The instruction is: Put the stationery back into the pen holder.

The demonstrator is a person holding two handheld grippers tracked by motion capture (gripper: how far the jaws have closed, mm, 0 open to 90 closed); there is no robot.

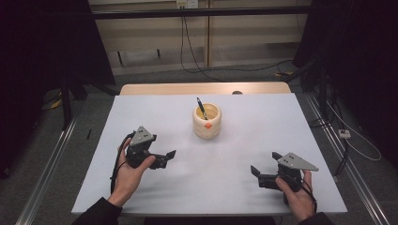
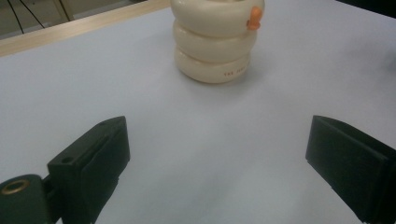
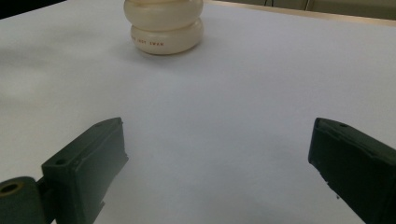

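- Cream and ribbed, the pen holder (image 1: 207, 122) stood upright near the middle of the table (image 1: 244, 154), its long axis vertical and its open mouth facing up.
- A dark pen (image 1: 202, 108) stood inside it, leaning with its top tipped toward the far left edge of the rim.
- A small orange piece (image 1: 207, 125) sat on the holder's near side, just under the rim.
- The left tool (image 1: 165, 157) was held low over the table at the near left, jaws spread wide with nothing between them, aimed right and toward the holder.
- The right tool (image 1: 265, 165) was held at the near right, jaws also wide and empty, aimed left.
- Both tools were well apart from the holder; bare white table lay between, with nothing in the way.
- The left gripper view showed the orange piece (image 2: 255, 17) at the holder's (image 2: 215, 42) upper right and small red lettering on its lowest ring.
- The right gripper view showed the holder's (image 3: 164, 25) lower rings and red lettering, cropped at the top.
- The high view showed the pen and the wooden strip (image 1: 202, 88) at the table's far edge.
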